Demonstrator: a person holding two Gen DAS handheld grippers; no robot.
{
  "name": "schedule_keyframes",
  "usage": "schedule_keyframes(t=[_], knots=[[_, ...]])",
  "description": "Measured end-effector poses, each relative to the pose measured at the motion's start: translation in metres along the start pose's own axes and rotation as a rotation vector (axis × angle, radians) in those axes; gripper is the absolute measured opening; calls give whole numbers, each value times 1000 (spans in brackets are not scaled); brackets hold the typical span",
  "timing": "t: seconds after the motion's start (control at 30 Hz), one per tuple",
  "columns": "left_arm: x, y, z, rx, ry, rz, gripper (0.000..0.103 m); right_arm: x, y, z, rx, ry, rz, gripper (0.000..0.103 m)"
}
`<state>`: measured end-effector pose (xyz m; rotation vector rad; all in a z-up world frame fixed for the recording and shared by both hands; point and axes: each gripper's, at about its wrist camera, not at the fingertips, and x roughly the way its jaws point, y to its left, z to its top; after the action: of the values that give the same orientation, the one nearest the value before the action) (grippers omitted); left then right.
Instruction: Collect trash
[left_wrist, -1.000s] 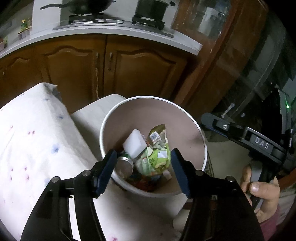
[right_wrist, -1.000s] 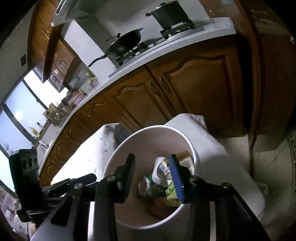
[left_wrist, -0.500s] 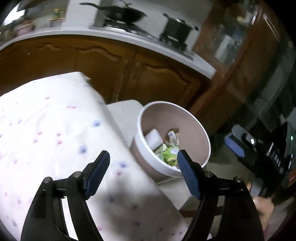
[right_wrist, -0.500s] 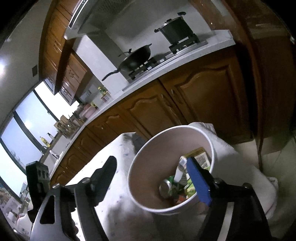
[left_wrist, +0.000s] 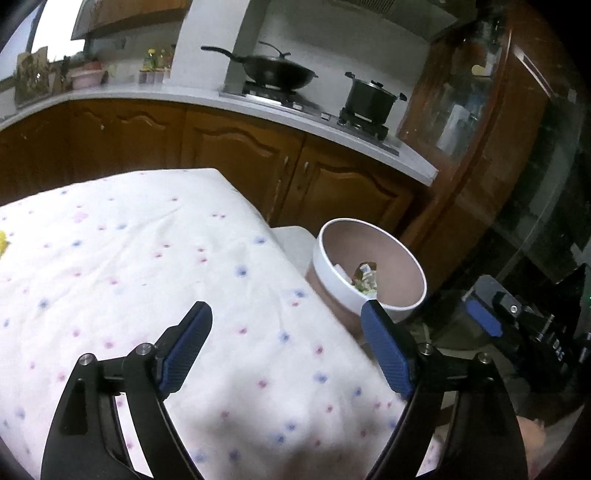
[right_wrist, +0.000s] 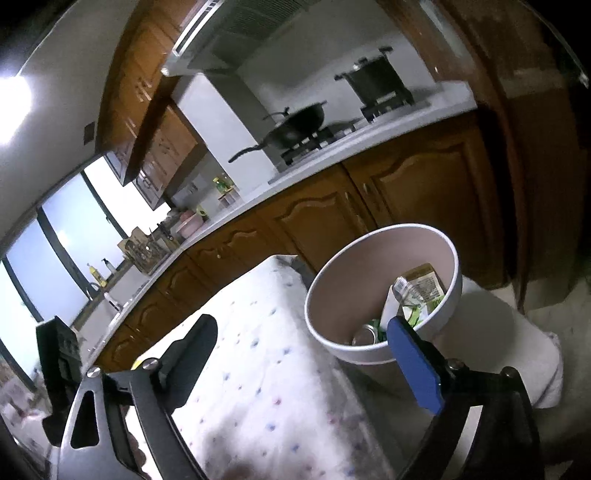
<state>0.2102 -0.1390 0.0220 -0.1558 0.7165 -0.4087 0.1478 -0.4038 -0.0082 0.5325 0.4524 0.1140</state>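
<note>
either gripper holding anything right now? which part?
Nothing held. Left gripper and right gripper are both open, fingers bare, over the tablecloth. Trash sits in the bin.

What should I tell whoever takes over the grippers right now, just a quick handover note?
Left gripper: open, empty, above the dotted tablecloth.
Right gripper: open, empty, near the bin's rim.
Trash bin: beside the table's end, uncovered; it holds a can, a green wrapper and a white piece.
Done: those pieces are binned.
Left: a small yellow item sits at the tablecloth's far left edge, possibly trash; too cut off to identify. Check it next.
</note>
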Motion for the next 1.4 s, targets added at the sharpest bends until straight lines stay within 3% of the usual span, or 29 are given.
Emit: schedule_keyframes(t=[0.37,0.53,0.7,1.03,1.4], knots=[[-74,18,-25,17,-175,130,103,-37,71,-38,-228,-104,-98,102],[-104,23,-34,27,-258,187,103,-60,107,-48,-360,-200,-125,103],[-121,30,-62,51,-310,252,103,-74,115,-67,-395,-290,-127,103],[-118,43,-110,51,-278,315,103,-54,104,-113,-388,-184,-138,103],[-118,41,-124,57,-282,348,103,-51,92,-129,-392,-174,-136,103]])
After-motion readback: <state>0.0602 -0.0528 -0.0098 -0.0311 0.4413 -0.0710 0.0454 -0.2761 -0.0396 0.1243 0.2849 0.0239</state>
